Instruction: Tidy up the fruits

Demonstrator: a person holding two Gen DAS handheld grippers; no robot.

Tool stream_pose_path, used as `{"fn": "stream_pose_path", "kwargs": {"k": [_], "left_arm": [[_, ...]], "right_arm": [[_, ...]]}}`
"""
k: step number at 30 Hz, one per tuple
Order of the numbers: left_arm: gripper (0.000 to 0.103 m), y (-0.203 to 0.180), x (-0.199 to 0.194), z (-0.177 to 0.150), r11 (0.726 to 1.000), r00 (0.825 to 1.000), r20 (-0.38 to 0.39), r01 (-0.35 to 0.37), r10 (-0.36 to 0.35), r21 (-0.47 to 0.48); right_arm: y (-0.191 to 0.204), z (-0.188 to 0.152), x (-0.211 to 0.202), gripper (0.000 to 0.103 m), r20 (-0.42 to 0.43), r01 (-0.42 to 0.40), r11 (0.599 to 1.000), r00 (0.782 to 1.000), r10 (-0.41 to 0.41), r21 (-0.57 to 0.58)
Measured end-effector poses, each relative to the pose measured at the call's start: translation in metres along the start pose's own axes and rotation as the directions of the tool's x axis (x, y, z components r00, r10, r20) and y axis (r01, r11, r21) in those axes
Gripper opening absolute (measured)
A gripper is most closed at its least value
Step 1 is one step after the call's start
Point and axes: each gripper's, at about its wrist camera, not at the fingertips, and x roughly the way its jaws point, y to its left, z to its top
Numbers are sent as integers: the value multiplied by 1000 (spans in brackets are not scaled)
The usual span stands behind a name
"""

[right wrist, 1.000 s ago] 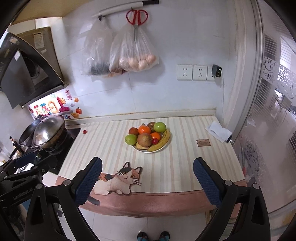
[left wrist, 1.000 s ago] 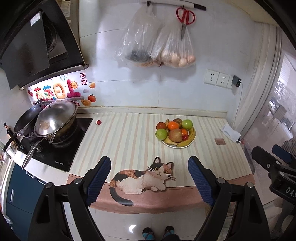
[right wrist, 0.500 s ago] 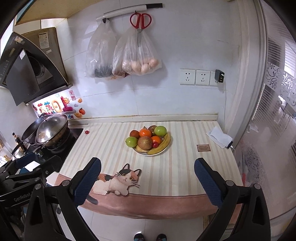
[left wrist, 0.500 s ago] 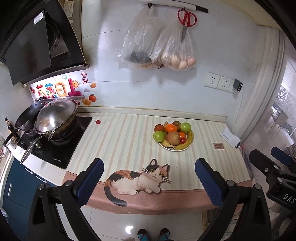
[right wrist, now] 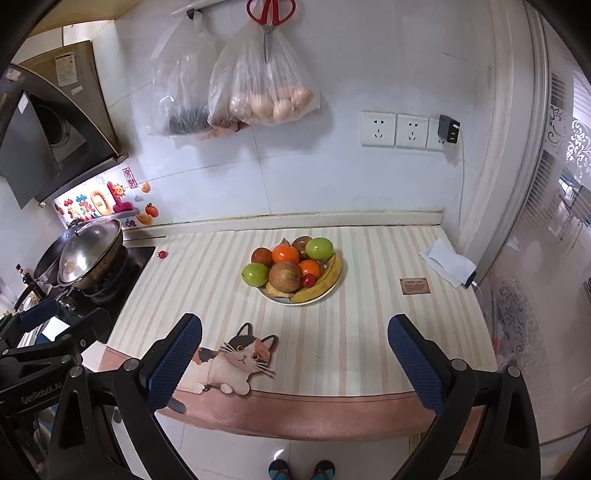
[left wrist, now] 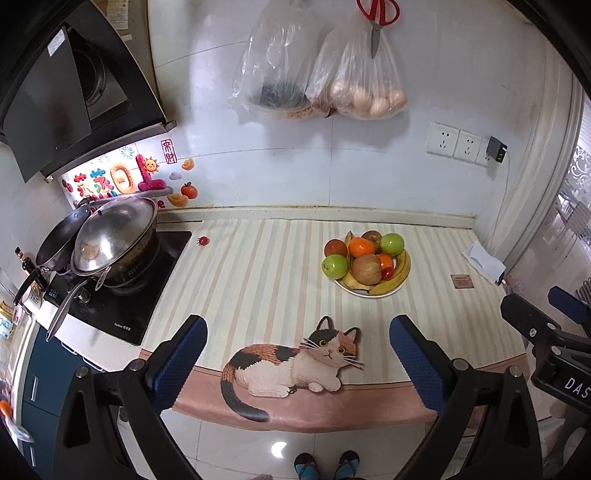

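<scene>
A small kitchen with white tiled walls: a desk (right wrist: 369,325) covered by a striped cloth with a cat picture (left wrist: 295,363) at its front edge, a stove with a lidded pan (left wrist: 110,240) to the left, and two plastic bags (right wrist: 258,85) and red scissors (right wrist: 271,14) hanging on the wall.

The fruit is all gathered on one white plate (right wrist: 275,297) toward the back middle of the desk: two green apples (right wrist: 319,248), oranges (right wrist: 285,254), a large reddish apple (right wrist: 284,277), a banana (right wrist: 321,284) curving along the right rim, and a small red fruit (right wrist: 308,281) tucked in beside it. A tiny red thing (right wrist: 161,254) lies alone near the stove; it is too small to tell whether it is fruit.

The left gripper (left wrist: 295,354) and right gripper (right wrist: 293,354) both hang before the front edge of the desk, well apart from the plate, fingers spread wide and holding nothing.

This pile fits either a heap waiting to be sorted or a finished arrangement; the frames do not settle which. If any fruit is to be handled, the stack is loose: round pieces rest on one another, so taking a top one, such as an orange or a green apple, is safest, gripped across its widest part with light pressure. The banana props the right side and may let others roll if disturbed.
</scene>
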Motion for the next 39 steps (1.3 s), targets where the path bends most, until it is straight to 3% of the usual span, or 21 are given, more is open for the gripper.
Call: {"fn": "stream_pose_path", "kwargs": {"k": [14,39], "left_arm": [[101,-4,18,4,1000,1000,-24,-14,15,7],[101,-4,21,3,1000,999,-39,-14,13,-21]], "right_arm": [[-1,0,22,103,-31,6,1000,999,-5,10],[0,0,23,103,-32,17,1000,999,-17,-7]]}}
